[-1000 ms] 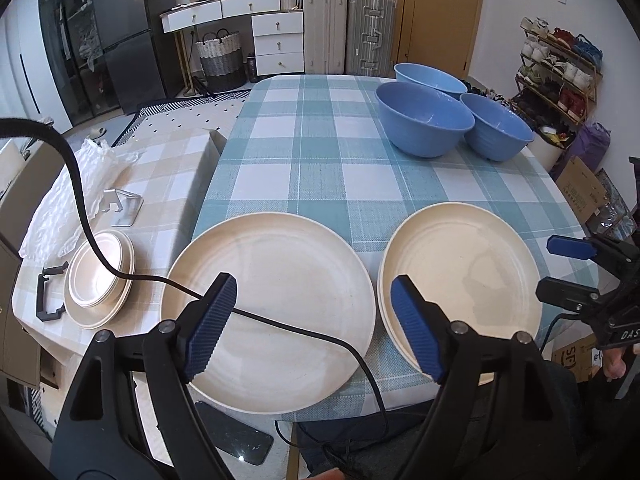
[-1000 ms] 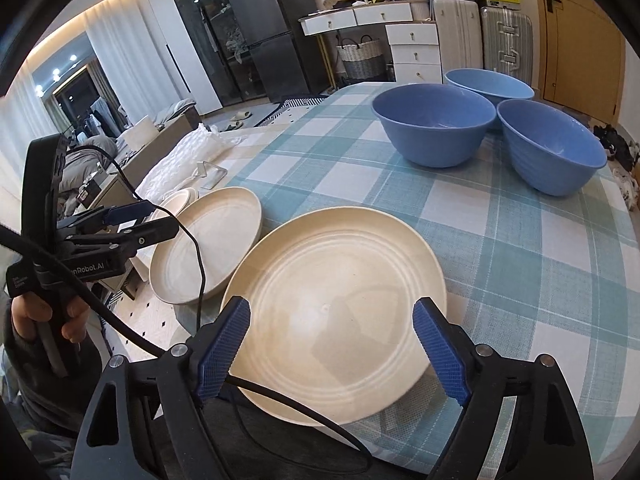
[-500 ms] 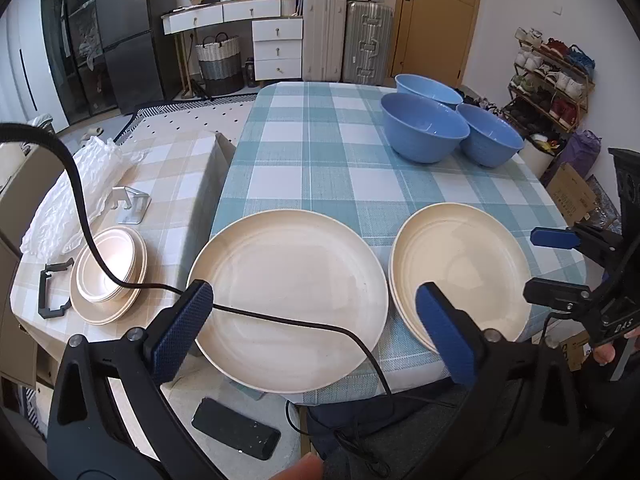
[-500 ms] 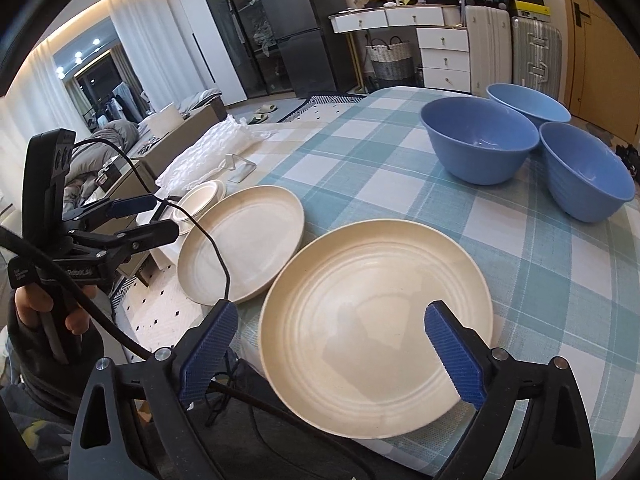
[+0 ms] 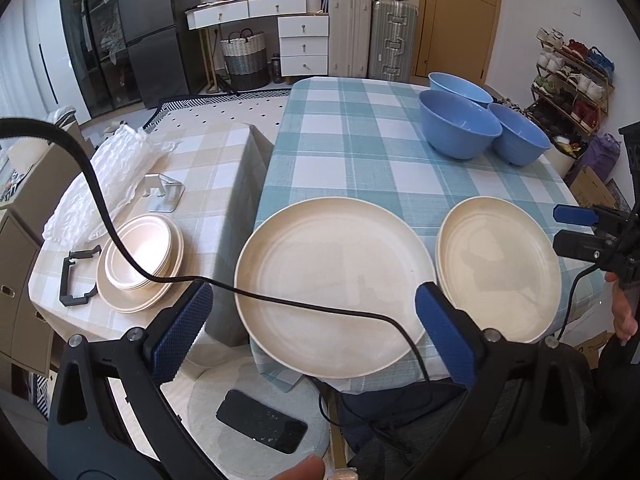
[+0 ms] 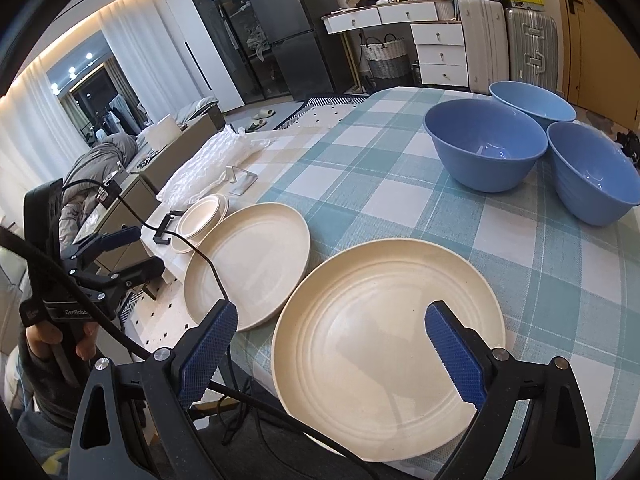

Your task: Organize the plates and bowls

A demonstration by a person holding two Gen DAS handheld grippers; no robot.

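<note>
**A lived-in home**

This is a living and dining room in a flat. A dining table [image 5: 352, 140] wears a checked cloth. By the far wall stand a fridge [image 5: 148, 32], white drawers [image 5: 304, 44], suitcases [image 5: 372, 36] and a laundry basket [image 5: 245, 58]. A shoe rack [image 5: 572, 76] stands beyond the table's right edge, and a sofa [image 6: 180, 120] near curtained windows.

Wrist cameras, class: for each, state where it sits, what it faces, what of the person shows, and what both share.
Left wrist: on the left gripper, facing the left cream round plate; thumb tip shows.
Right wrist: on the right gripper, facing the right cream round plate; gripping hand shows.
Shared: both plates, three blue bowls.
</note>
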